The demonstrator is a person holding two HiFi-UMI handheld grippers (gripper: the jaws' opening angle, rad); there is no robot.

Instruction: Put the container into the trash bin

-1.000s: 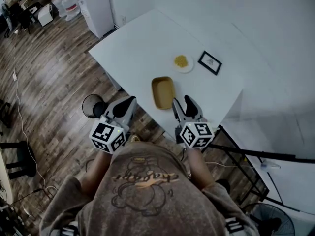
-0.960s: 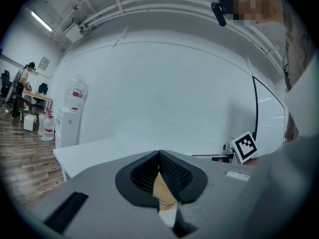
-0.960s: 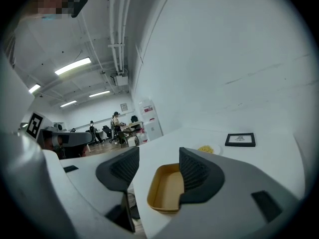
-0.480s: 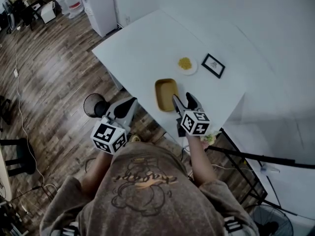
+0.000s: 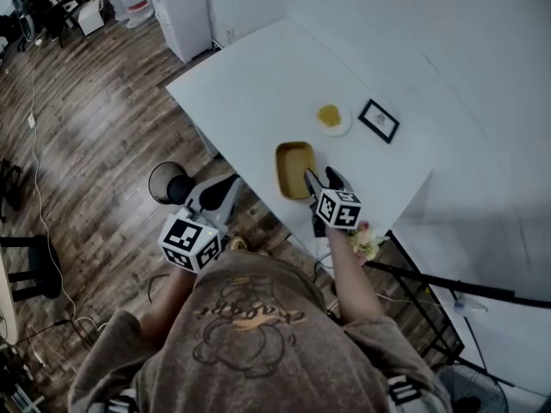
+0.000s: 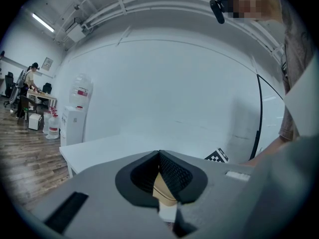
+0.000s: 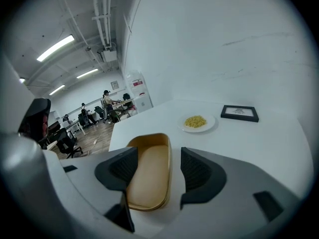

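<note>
A shallow tan container (image 5: pixel 294 169) lies near the front edge of the white table (image 5: pixel 250 84). My right gripper (image 5: pixel 322 179) is low over the container's near right corner. In the right gripper view the container (image 7: pixel 149 176) lies between and below the jaws. The right gripper (image 7: pixel 158 171) is closing, and its pads stand clear of the rim. My left gripper (image 5: pixel 225 186) hangs off the table's left side, above the floor, with its pads (image 6: pixel 167 171) closed together and nothing held. A round black trash bin (image 5: pixel 164 181) stands on the floor just left of it.
A white plate of yellow food (image 5: pixel 330 117) and a small black frame (image 5: pixel 379 120) sit beyond the container. A white cabinet (image 5: pixel 182 7) stands at the table's far corner. A black stand's legs (image 5: pixel 430 275) run along the floor at right.
My right gripper has dropped and moved forward over the table edge to the container's near end. The left gripper has stayed where it was.
</note>
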